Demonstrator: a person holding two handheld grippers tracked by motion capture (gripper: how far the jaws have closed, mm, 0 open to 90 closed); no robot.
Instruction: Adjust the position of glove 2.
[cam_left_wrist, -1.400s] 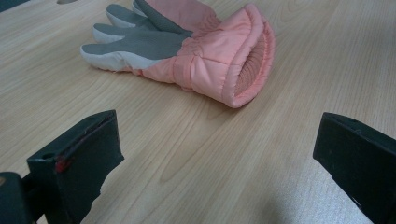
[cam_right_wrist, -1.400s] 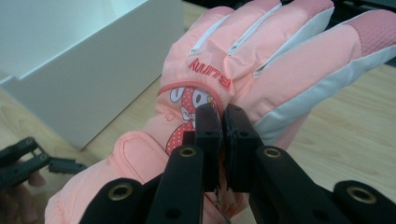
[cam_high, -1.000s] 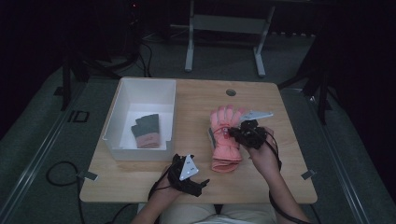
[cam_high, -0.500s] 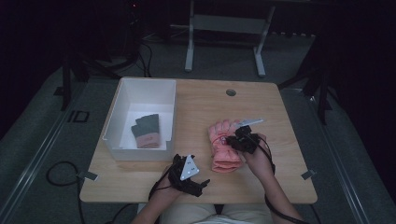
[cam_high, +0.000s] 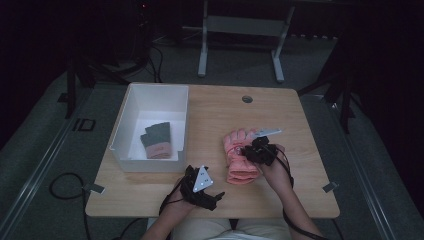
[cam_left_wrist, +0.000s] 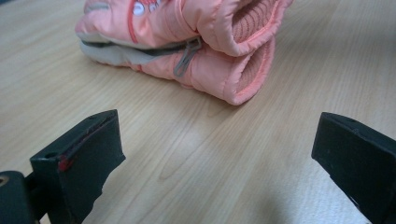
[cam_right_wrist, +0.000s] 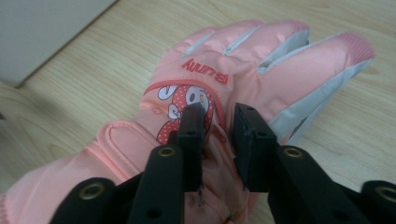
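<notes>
A pair of pink padded gloves (cam_high: 240, 156) lies stacked on the wooden table (cam_high: 300, 120), cuffs toward me. The upper glove (cam_right_wrist: 243, 70) carries a cartoon print. My right gripper (cam_high: 248, 150) rests on its back. Its jaws (cam_right_wrist: 218, 116) have just been opening and stand a little apart, with a small ridge of the glove's fabric between them. My left gripper (cam_high: 216, 197) lies near the table's front edge, wide open (cam_left_wrist: 215, 135) with nothing between its fingers, pointing at the gloves' cuffs (cam_left_wrist: 243, 51).
A white bin (cam_high: 125, 135) stands on the left half of the table with a dark grey glove (cam_high: 156, 140) inside it. A small round hole (cam_high: 247, 99) sits near the table's far edge. Dark floor and a metal stand lie beyond.
My right gripper has come down and toward me with the upper pink glove, which now lies flat on the lower one. The left gripper has stayed put.
</notes>
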